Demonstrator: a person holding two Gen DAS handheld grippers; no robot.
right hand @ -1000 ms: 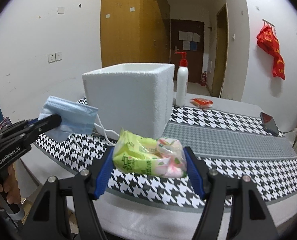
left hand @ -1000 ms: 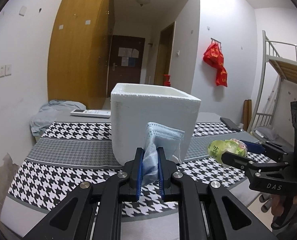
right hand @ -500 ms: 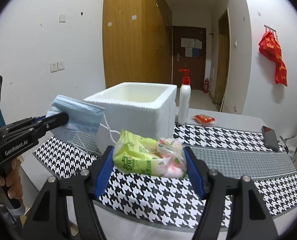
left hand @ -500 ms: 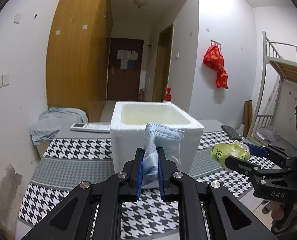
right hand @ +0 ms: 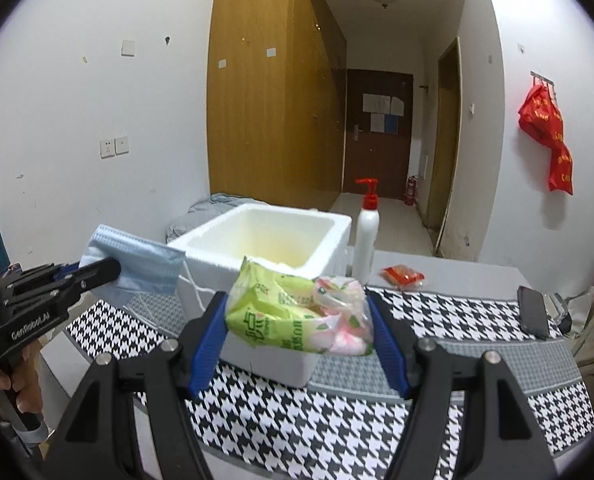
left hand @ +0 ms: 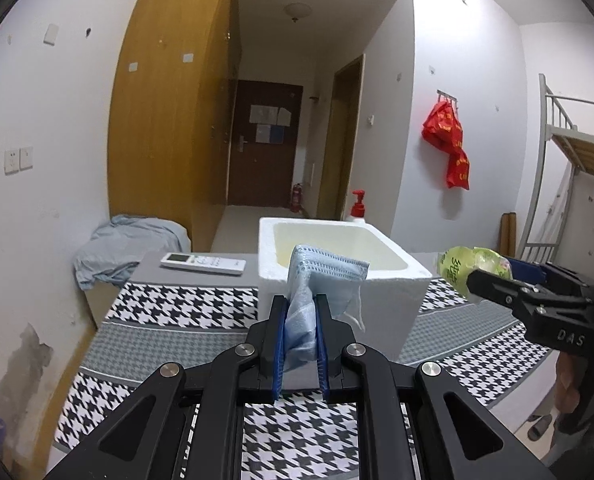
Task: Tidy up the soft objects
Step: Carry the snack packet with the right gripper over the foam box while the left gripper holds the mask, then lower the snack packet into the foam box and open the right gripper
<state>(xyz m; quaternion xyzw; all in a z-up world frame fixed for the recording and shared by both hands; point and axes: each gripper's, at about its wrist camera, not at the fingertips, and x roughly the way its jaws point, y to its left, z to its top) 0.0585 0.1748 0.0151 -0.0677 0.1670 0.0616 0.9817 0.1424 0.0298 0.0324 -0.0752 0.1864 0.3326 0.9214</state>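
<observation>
**Mask and tissue pack held up before the foam box**

The left gripper [left hand: 300, 330] is clamped on a pale blue face mask [left hand: 317, 284] — the pleated, papery cloth is bunched between the blue pads and its free end fans out above them, a white ear loop dangling on the right. The mask sits just in front of the near wall of a white foam box [left hand: 385, 308], about level with its rim.

The right gripper [right hand: 299, 322] grips a soft pack of tissues [right hand: 297, 312] across its width, the jaws standing wide and pressing on both ends. The pack is a crinkly plastic wrap, lime green with pink and white flower print, puffed and slightly dented where the pads squeeze it. It hangs off the bench, in front of the box's near right corner and just above the rim line.

The box is thick-walled and square, grainy foam, open at the top, its inside yellowish and bare as far as can be seen. It stands on a bench [right hand: 437, 384] covered with a black-and-white houndstooth cloth crossed by a grey band. Behind the box on the right stands a white pump bottle [right hand: 367, 236] with a red head; a small red packet [right hand: 403, 275] lies near it, and a dark phone [right hand: 533, 312] lies at the far right. A white remote control [left hand: 203, 263] lies on the far left — beyond it, crumpled light-blue cloth [left hand: 125, 246].
</observation>
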